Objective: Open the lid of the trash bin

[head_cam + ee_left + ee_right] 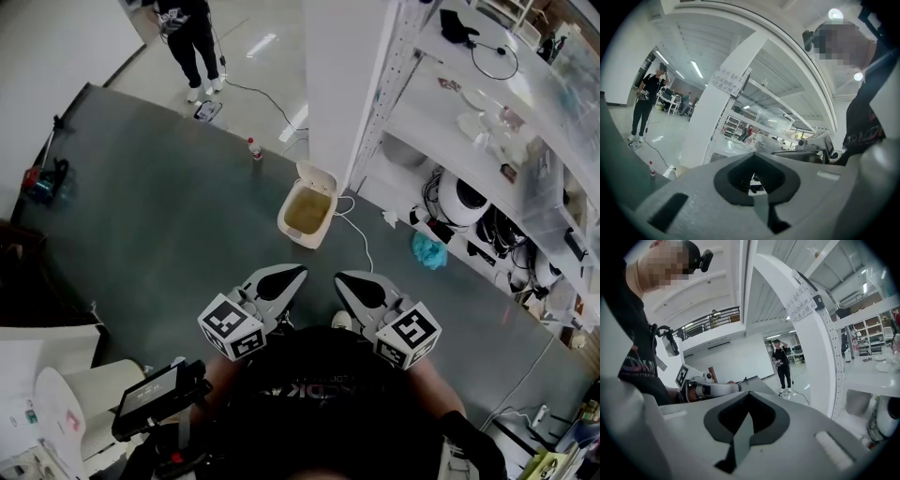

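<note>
While the left gripper [284, 278] and right gripper [357, 286] sit tucked close to the person's chest, both pairs of jaws are pressed together with nothing between them. Out ahead on the dark floor mat [169, 206], well apart from both, stands the trash bin [298, 236] beside the white pillar [339, 75], its lid [317, 176] tipped up, inside showing.

Head view steeply down; gripper views upward, both onto white pillar [723, 101].
</note>
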A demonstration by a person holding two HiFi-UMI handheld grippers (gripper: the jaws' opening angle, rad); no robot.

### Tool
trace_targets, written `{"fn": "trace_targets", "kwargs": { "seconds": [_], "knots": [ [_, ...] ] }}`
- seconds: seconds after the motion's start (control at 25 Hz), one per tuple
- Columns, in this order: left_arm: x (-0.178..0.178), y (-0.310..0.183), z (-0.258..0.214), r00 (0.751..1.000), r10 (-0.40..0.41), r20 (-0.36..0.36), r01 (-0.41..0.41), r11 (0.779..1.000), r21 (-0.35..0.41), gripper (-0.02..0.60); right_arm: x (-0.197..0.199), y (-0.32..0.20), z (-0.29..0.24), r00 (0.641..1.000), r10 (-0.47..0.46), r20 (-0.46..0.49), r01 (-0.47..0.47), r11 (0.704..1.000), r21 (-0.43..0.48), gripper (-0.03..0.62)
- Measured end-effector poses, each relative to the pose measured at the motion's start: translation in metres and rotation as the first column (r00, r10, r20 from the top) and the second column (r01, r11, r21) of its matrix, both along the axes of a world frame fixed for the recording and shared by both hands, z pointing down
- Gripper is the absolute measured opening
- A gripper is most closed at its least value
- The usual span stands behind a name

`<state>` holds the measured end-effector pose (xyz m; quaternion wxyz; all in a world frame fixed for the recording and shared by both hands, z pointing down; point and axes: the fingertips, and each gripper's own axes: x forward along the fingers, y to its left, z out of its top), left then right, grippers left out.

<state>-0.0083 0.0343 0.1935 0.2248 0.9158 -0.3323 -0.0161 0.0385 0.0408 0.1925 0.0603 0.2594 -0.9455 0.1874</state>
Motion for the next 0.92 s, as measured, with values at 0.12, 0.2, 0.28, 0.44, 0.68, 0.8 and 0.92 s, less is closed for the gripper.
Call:
{"fn": "trace_targets", "kwargs": {
  "seconds": [0.12, 0.2, 0.28, 0.44, 0.68, 0.8, 0.92],
  "knots": [
    [0.003, 0.002, 0.003, 1.000, 0.008, 0.001, -0.008, 1.000, -0.008, 0.002, 0.001, 0.000, 0.002, 1.000, 0.002, 0.003, -0.002, 1.000, -0.008, 0.008],
    [0.002, 0.000, 0.004, 1.000, 0.003, 0.001, -0.003, 1.000, -0.013, 0.000, 0.002, 0.000, 0.002, 1.000, 0.000, -0.001, 0.000, 1.000, -0.013, 0.008],
    [0.000, -0.004, 0.003, 1.000, -0.007, 0.002, 0.007, 1.000, -0.011, 0.001, 0.003, -0.002, 0.002, 1.000, -0.007, -0.006, 0.007, 1.000, -0.003, 0.008],
    [-0.002, -0.008, 0.003, 1.000, -0.015, 0.003, 0.015, 1.000, -0.014, 0.000, 0.005, -0.004, 0.004, 1.000, -0.001, -0.001, 0.001, 1.000, -0.001, 0.008],
    [0.004, -0.009, 0.005, 1.000, -0.004, 0.003, 0.004, 1.000, -0.015, 0.000, 0.007, -0.006, 0.008, 1.000, -0.004, -0.004, 0.004, 1.000, -0.016, 0.008],
    [0.003, -0.009, 0.006, 1.000, -0.003, 0.003, 0.003, 1.000, -0.017, 0.001, 0.007, -0.007, 0.007, 1.000, 0.009, 0.000, -0.009, 1.000, -0.022, 0.008],
    [0.002, -0.008, 0.005, 1.000, -0.006, 0.003, 0.006, 1.000, -0.017, 0.001, 0.007, -0.006, 0.006, 1.000, 0.019, 0.003, -0.019, 0.999, -0.028, 0.008]
  ]
}}
